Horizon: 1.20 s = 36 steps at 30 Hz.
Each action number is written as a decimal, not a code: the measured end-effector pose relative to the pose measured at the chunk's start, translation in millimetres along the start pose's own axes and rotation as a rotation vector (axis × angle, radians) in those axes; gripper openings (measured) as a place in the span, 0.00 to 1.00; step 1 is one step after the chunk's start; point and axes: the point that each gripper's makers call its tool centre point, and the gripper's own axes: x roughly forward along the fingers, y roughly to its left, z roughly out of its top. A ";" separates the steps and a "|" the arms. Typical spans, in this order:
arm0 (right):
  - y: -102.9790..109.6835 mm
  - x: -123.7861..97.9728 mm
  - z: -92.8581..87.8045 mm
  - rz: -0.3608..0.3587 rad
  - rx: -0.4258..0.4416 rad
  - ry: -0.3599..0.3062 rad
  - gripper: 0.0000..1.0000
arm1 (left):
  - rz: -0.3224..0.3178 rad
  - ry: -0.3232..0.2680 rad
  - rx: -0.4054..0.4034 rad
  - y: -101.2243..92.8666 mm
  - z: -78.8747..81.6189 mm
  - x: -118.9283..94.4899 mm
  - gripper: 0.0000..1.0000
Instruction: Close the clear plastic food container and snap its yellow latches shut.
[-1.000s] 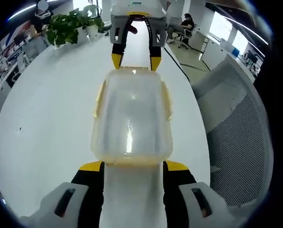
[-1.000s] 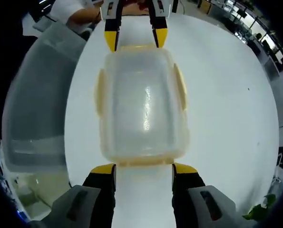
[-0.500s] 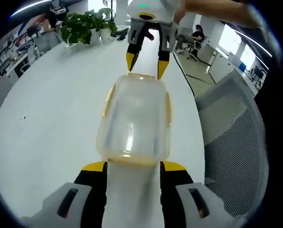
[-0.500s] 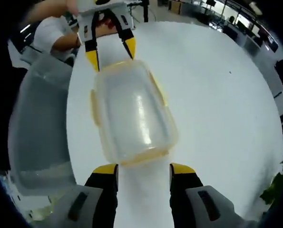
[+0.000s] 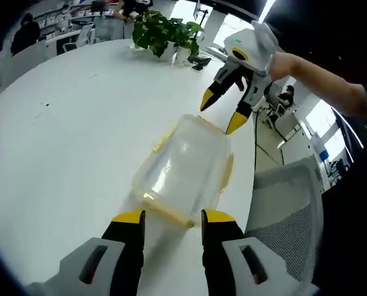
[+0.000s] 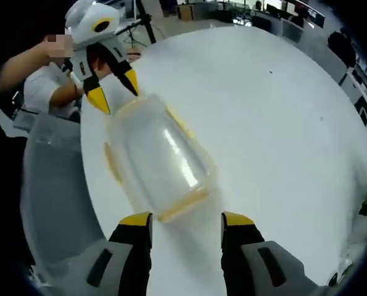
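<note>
Clear plastic food container point(image 5: 182, 165), lid seated, lying on the white round table point(image 5: 60, 135); I log it as closed, with its yellow latches point(image 5: 225, 172) lying flat against the walls as far as I can judge.

Change since a second ago: I have lifted and swung both tools away. Earlier each pair of jaws bracketed an end of the box; now, in the left gripper view, my left gripper point(image 5: 168, 217) hangs just short of the near end, jaws spread and empty. The right gripper point(image 5: 223, 111) shows beyond the far end, likewise spread, carried by a hand point(image 5: 282, 61).

Right gripper view, left to right: grey mesh chair point(image 6: 50, 191) beside the table edge; left gripper point(image 6: 112, 89) at the far end of the container point(image 6: 161, 163); right gripper point(image 6: 184, 219) parted, near the closer end but apart from it.

Meaning: I judge the pressing done and the task at or close to its end; the end latches are hard to check from here.

Other: potted plant point(image 5: 164, 34) at the far table edge.

Writing, brands, labels: none legible.
</note>
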 end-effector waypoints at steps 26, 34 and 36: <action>1.7 -1.1 16.5 0.002 0.514 -0.240 0.36 | 0.045 -0.115 -0.450 -0.2 -14.8 3.1 0.41; 4.7 4.3 7.9 -0.007 0.553 -0.235 0.33 | 0.076 -0.145 -0.518 0.1 -15.2 3.9 0.37; 4.2 4.1 7.0 -0.008 0.552 -0.232 0.33 | 0.094 -0.169 -0.532 1.9 -10.9 2.2 0.37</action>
